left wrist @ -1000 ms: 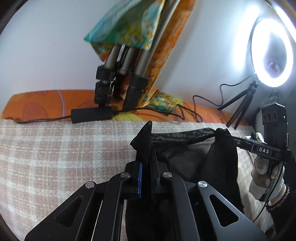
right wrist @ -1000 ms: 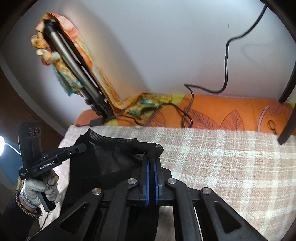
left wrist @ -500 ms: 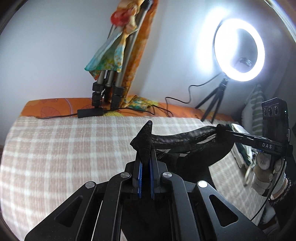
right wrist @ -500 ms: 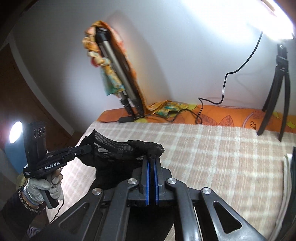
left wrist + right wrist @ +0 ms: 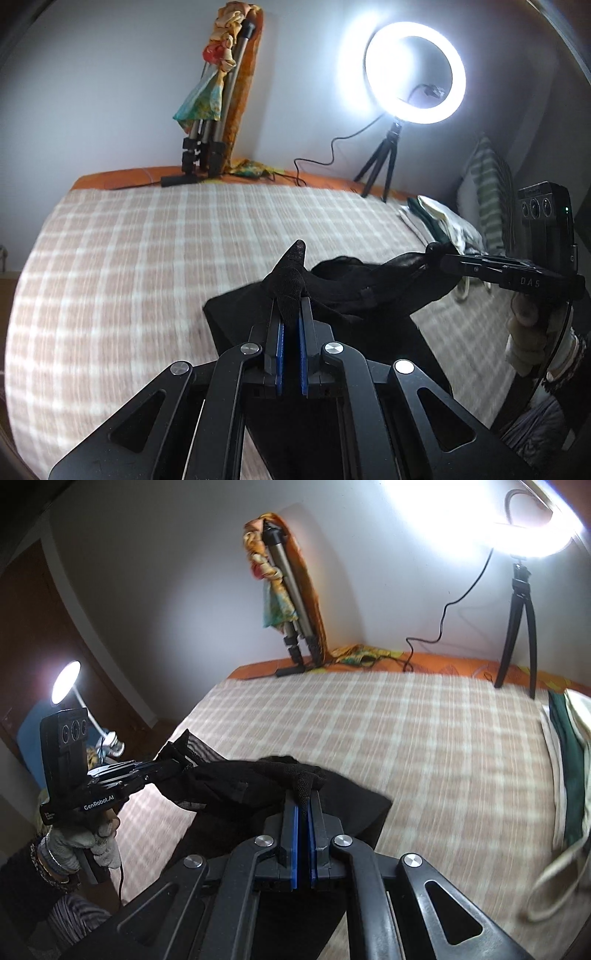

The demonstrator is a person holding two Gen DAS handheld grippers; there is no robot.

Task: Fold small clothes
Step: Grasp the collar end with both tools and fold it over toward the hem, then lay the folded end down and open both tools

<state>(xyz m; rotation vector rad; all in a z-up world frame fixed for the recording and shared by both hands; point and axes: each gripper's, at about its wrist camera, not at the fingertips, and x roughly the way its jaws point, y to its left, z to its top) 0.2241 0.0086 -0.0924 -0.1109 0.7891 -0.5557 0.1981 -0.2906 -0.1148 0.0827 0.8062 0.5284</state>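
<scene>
A small black mesh garment (image 5: 354, 284) hangs between my two grippers above the checked bed cover (image 5: 147, 258). My left gripper (image 5: 290, 310) is shut on one top corner of it. My right gripper (image 5: 303, 797) is shut on the other top corner (image 5: 299, 779). In the left wrist view the right gripper (image 5: 439, 254) holds the cloth at the right. In the right wrist view the left gripper (image 5: 173, 764) holds it at the left. The garment's lower part (image 5: 332, 819) drapes down below the jaws toward the near edge of the bed.
A folded tripod wrapped in orange patterned cloth (image 5: 218, 110) leans on the back wall. A lit ring light on a small tripod (image 5: 413, 81) stands at the back right. Other clothes (image 5: 569, 746) lie at the bed's right side. A lamp (image 5: 66, 679) glows at the left.
Both grippers have pulled back and up from the wall with the garment held between them, so much more of the bed shows. The cloth hangs slacker between the grippers.
</scene>
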